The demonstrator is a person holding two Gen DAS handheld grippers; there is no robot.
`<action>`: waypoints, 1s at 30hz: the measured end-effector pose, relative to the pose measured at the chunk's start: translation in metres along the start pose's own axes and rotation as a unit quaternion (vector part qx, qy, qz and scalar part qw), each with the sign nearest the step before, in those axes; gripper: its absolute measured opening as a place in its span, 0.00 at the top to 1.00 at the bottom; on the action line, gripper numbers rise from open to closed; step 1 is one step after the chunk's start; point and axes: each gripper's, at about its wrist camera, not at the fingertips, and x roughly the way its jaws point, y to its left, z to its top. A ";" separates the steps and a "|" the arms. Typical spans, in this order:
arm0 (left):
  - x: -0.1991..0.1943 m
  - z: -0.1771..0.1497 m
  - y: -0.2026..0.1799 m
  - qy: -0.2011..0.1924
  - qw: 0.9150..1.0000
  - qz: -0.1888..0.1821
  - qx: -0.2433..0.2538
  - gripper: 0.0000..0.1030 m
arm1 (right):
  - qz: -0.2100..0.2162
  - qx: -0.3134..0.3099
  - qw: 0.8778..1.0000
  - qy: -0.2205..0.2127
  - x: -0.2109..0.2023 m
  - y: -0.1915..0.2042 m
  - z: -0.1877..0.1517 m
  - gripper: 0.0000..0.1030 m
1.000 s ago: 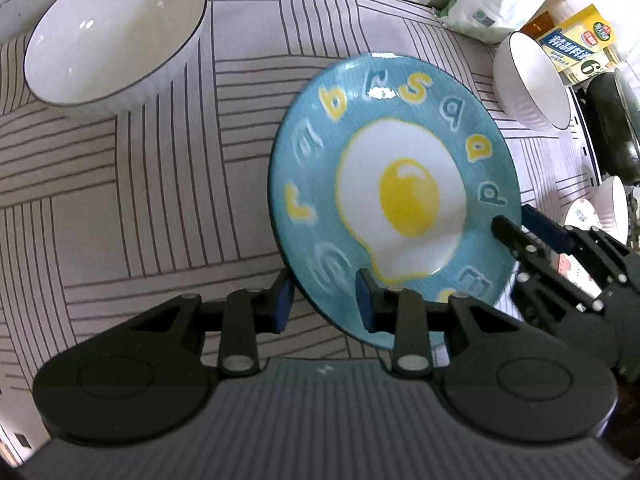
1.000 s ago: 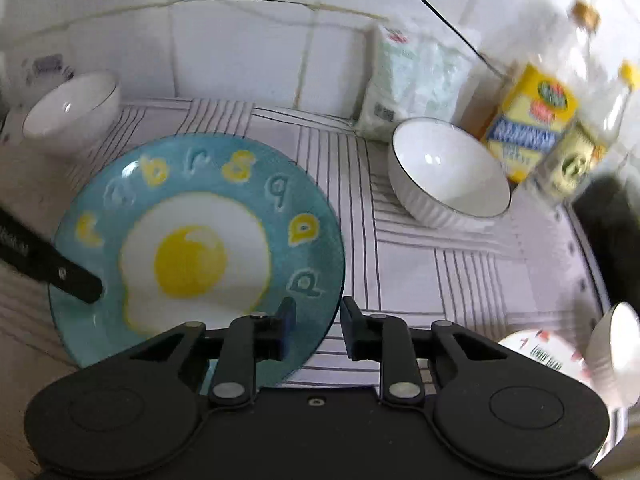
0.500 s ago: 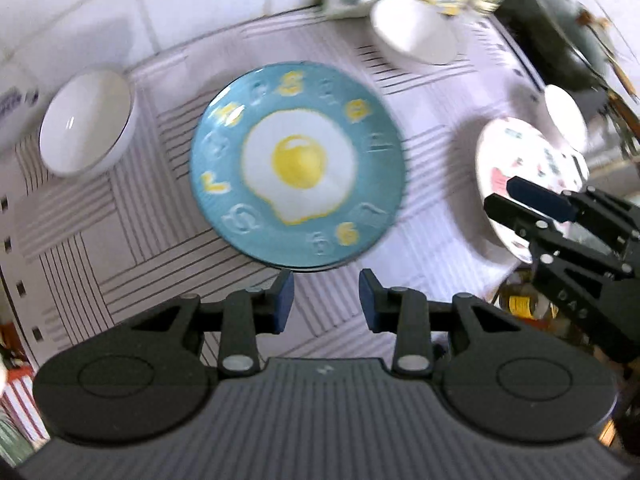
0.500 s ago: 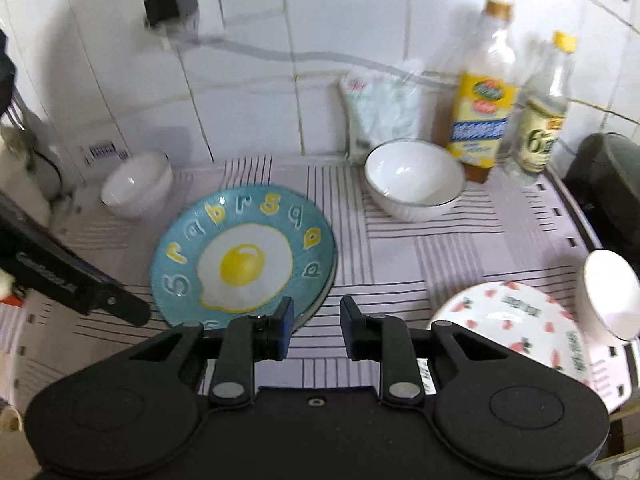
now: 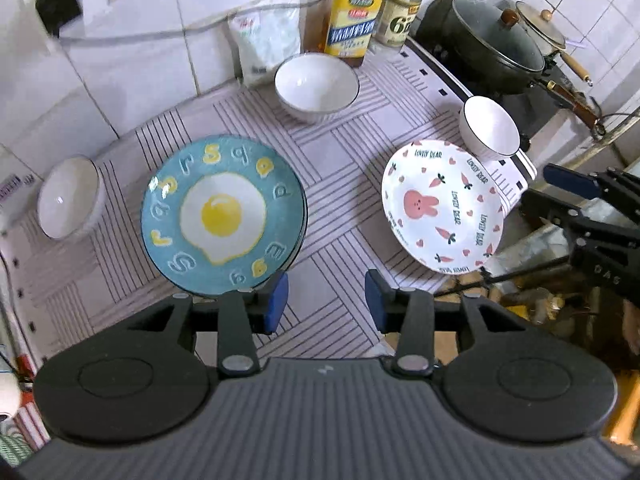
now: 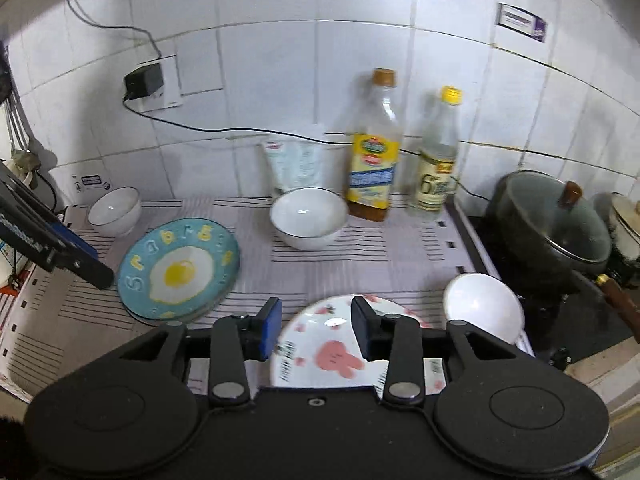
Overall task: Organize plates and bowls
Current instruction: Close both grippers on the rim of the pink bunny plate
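Both grippers, left (image 5: 326, 300) and right (image 6: 314, 330), apart, empty. Risk: bunny plate (image 5: 442, 210) overhangs mat edge; clumsy nudge tips it off.

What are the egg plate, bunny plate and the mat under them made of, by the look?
Egg plate: likely glazed ceramic; glossy highlights, raised lettering. Bunny plate: also looks like glazed ceramic, smooth white with printed decals; melamine can't be excluded. Striped mat: matte, flat, printed lines; probably plastic or coated fabric, unclear which.
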 end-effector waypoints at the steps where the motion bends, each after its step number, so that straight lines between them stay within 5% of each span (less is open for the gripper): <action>1: -0.002 0.000 -0.010 -0.005 1.000 0.006 0.009 0.56 | 0.000 0.003 1.000 -0.001 -0.003 -0.007 -0.003 0.55; 5: -0.008 0.003 -0.047 -0.024 0.999 0.014 0.032 0.49 | 0.011 0.008 1.000 0.000 -0.012 -0.032 -0.013 0.51; 8: -0.007 0.007 -0.070 -0.028 0.999 0.011 0.038 0.42 | 0.038 0.000 0.999 -0.006 -0.016 -0.047 -0.022 0.36; 12: 0.007 0.011 -0.094 -0.025 0.999 0.017 0.035 0.33 | 0.054 -0.007 0.998 -0.010 -0.015 -0.063 -0.032 0.35; 18: 0.048 0.015 -0.110 -0.005 1.000 0.021 0.005 0.33 | 0.014 -0.072 0.996 -0.057 0.012 -0.076 -0.056 0.28; 21: 0.072 0.014 -0.106 0.004 0.999 0.020 -0.031 0.33 | 0.033 -0.065 0.997 -0.011 0.040 -0.086 -0.061 0.28; 30: 0.137 0.012 -0.089 -0.009 0.994 0.056 -0.099 0.33 | 0.066 -0.004 0.998 0.017 0.084 -0.127 -0.076 0.28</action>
